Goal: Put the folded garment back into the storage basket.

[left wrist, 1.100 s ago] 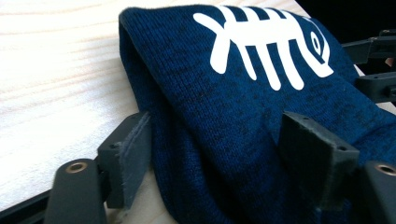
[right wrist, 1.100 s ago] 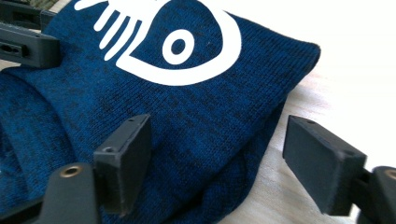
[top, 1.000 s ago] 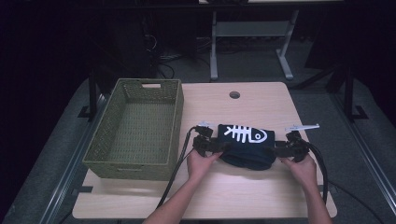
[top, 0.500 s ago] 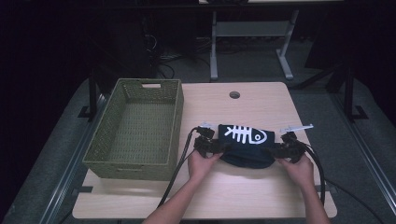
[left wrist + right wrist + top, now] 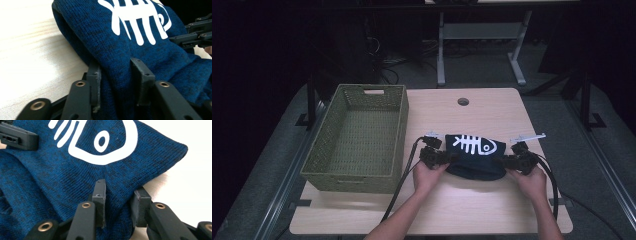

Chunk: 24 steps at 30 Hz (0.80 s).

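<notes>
Knitwear is the thing in hand: a dark blue folded garment with a white fish-skeleton print, lying on the wooden table just right of the green woven basket and apart from its wall. The left gripper bites the garment's basket-side end, and the left gripper view shows its jaws narrowed with a thick fold of knit pressed between them. The right gripper pinches the end farthest from the basket, jaws likewise drawn in on a bunched corner of cloth. The basket looks empty.

Judging from this, the garment is probably bound for the basket. The risk lies in the grip: each jaw pair seems to hold only part of the stacked layers, so on a lift the lower folds could sag and open out, catch the basket's near rim, or slip free of one side if the hands pull apart
</notes>
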Available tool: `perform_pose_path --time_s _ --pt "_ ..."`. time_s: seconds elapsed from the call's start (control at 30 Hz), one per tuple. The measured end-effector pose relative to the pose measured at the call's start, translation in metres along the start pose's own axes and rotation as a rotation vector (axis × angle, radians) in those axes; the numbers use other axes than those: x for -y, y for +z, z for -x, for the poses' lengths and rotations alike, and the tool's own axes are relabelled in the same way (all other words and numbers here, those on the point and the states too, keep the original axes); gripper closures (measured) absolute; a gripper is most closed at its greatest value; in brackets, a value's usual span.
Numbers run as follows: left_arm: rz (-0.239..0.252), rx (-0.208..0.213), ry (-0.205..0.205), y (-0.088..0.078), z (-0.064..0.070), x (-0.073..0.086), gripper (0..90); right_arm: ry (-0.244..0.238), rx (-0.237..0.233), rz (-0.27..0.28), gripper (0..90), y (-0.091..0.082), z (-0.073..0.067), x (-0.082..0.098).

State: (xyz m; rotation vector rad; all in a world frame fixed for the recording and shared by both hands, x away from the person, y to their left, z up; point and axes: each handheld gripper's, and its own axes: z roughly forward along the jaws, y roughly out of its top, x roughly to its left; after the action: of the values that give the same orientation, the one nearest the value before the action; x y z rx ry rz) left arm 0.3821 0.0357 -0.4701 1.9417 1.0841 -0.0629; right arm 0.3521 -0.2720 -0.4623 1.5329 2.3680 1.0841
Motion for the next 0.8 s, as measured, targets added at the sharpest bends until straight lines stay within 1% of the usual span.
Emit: perform_pose_path --time_s 0.1,0.2,0.23,0.27,0.37,0.4,0.63,0.8 --pt "-0.003 0.002 0.007 -0.001 0.001 0.0 67.2 -0.005 -0.008 -0.005 70.0 -0.001 -0.001 0.0" --pt "0.0 0.009 0.002 -0.002 0.002 0.0 68.2 -0.004 -0.013 -0.004 70.5 -0.004 -0.002 0.0" --pt "-0.001 0.012 0.002 -0.002 0.003 0.0 68.4 -0.012 -0.012 0.0 70.5 -0.005 -0.003 0.0" --pt "-0.002 0.016 0.005 -0.003 0.004 -0.001 68.4 -0.011 -0.015 -0.004 70.5 -0.007 -0.004 0.0" --pt "0.004 0.021 0.02 -0.007 0.01 -0.002 68.6 -0.029 -0.013 -0.005 70.5 -0.012 -0.005 0.0" --pt "0.006 0.023 0.025 -0.008 0.011 -0.002 68.7 -0.024 -0.011 -0.005 70.5 -0.014 -0.007 0.0" --pt "0.026 0.031 0.057 -0.019 0.023 -0.005 68.7 -0.023 -0.02 0.025 70.5 -0.029 -0.011 0.002" --pt "0.04 0.038 0.068 -0.029 0.031 -0.008 68.9 -0.029 -0.03 0.049 70.5 -0.039 -0.015 0.002"
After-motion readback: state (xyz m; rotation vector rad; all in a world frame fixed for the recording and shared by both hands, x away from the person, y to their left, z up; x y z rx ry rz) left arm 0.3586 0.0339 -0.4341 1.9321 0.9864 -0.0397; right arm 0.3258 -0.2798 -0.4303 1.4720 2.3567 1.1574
